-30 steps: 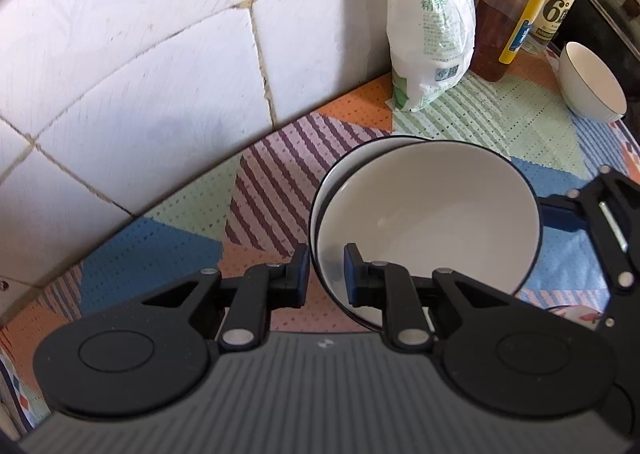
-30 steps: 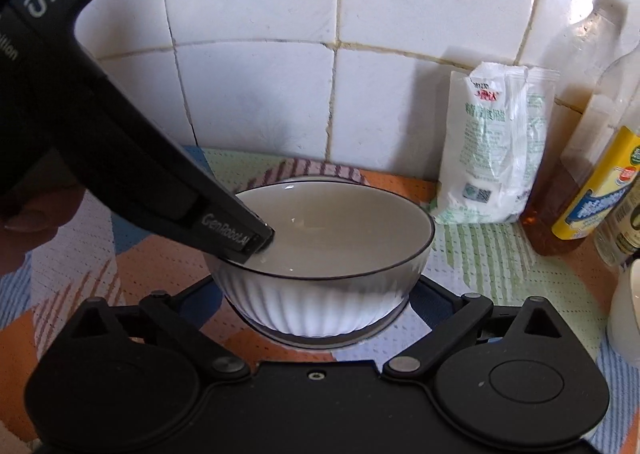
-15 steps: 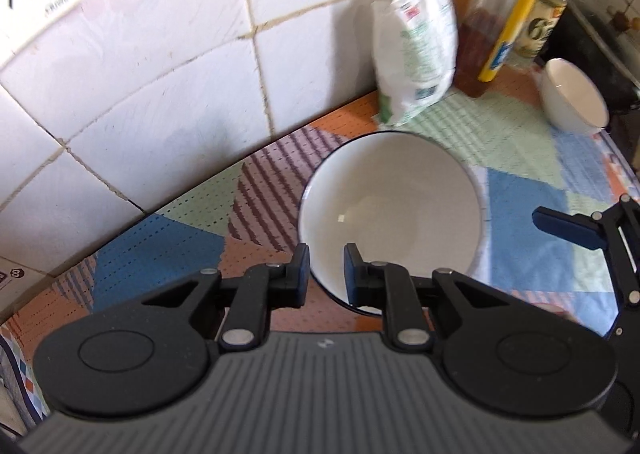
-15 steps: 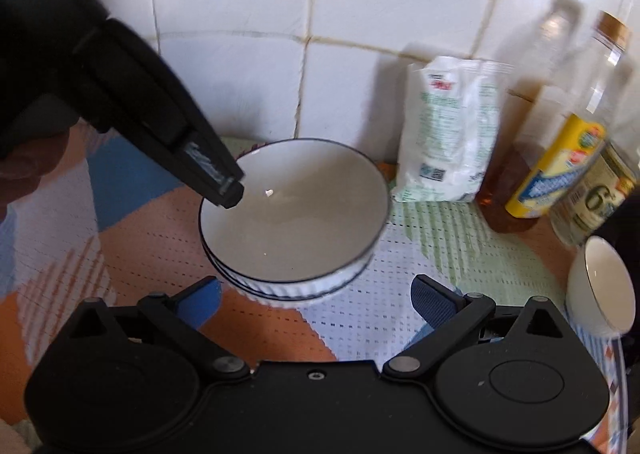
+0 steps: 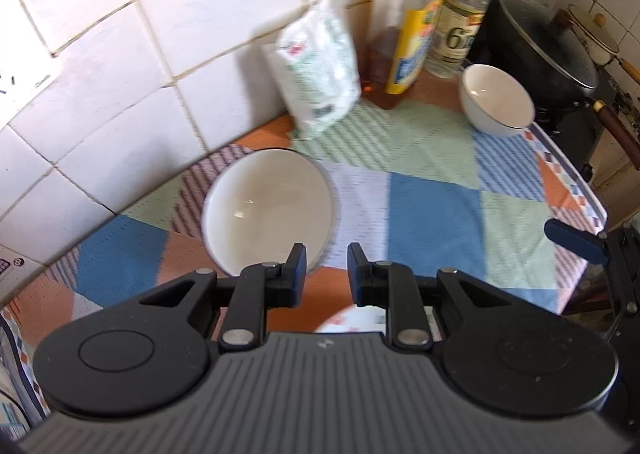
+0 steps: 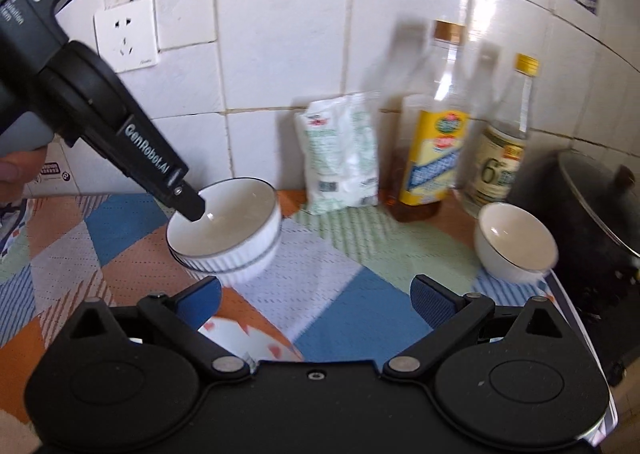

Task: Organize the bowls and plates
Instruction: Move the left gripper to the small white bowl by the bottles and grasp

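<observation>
Two white ribbed bowls with dark rims sit nested as one stack (image 5: 268, 209) (image 6: 228, 238) on the patchwork cloth near the tiled wall. My left gripper (image 5: 326, 258) (image 6: 191, 209) hovers above the stack's near rim; its jaws are opening a little and nothing is between them. My right gripper (image 6: 316, 294) stands wide open, drawn back from the stack, with nothing in it; one of its blue pads (image 5: 576, 242) shows at the right of the left wrist view. A smaller white bowl (image 5: 496, 99) (image 6: 516, 242) stands alone far right. A patterned dish (image 6: 248, 342) lies under the grippers.
A white bag (image 6: 344, 149) and two bottles (image 6: 436, 157) stand along the wall. A black lidded pot (image 5: 536, 49) sits on the stove at the right. The cloth's edge (image 5: 576, 181) runs past the small bowl. A wall socket (image 6: 126, 37) is upper left.
The left gripper let go of the bowl's rim and rose away. The right gripper backed off from around the bowl. The upper bowl now rests inside the lower one.
</observation>
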The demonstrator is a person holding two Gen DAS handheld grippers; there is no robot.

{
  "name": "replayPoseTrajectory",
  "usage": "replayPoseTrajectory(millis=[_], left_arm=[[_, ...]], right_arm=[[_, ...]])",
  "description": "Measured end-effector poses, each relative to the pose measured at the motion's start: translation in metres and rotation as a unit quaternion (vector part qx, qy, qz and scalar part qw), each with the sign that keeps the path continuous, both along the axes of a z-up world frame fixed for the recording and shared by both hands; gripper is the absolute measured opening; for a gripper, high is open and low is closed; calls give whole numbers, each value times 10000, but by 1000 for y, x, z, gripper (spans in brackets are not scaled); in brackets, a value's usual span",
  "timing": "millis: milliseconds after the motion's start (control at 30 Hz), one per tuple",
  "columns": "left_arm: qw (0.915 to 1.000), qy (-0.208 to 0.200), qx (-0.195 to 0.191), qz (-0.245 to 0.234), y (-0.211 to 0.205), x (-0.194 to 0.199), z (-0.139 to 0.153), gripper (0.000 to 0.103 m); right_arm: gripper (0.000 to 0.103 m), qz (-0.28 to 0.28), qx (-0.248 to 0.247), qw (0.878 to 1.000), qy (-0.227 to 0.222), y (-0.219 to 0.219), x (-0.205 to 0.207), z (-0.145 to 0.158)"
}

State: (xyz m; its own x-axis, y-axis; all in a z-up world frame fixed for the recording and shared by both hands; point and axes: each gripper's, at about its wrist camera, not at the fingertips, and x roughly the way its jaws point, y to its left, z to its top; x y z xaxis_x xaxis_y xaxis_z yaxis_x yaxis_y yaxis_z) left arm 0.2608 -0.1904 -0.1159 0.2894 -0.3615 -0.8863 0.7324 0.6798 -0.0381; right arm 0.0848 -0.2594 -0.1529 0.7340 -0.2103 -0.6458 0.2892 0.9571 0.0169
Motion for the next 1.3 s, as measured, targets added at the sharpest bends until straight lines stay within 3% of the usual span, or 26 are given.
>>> replayPoseTrajectory(millis=[367,600,933,1000,1300], left_arm=[[9998,-68,158,-94,-62,-55,4,22],[9998,-136,139,95,-103,-70,1,32],[9991,-158,101,391,-171,-78,-9,43],[9987,-143,43,488,-181,-74,-11,51],[9957,-42,-117,913,-222,-41,-36,60]], right_arm=[[102,-421,391,9983,-101,-71,-68,6],[102,-453,430,9978,-205,-131,-82,-2],[102,-72,472,9985,-263,-202,-57,-25],[102,-20,478,9986,-241,-210,-48,-31],[102,459,641,9968,-92,-236,-8,-70]])
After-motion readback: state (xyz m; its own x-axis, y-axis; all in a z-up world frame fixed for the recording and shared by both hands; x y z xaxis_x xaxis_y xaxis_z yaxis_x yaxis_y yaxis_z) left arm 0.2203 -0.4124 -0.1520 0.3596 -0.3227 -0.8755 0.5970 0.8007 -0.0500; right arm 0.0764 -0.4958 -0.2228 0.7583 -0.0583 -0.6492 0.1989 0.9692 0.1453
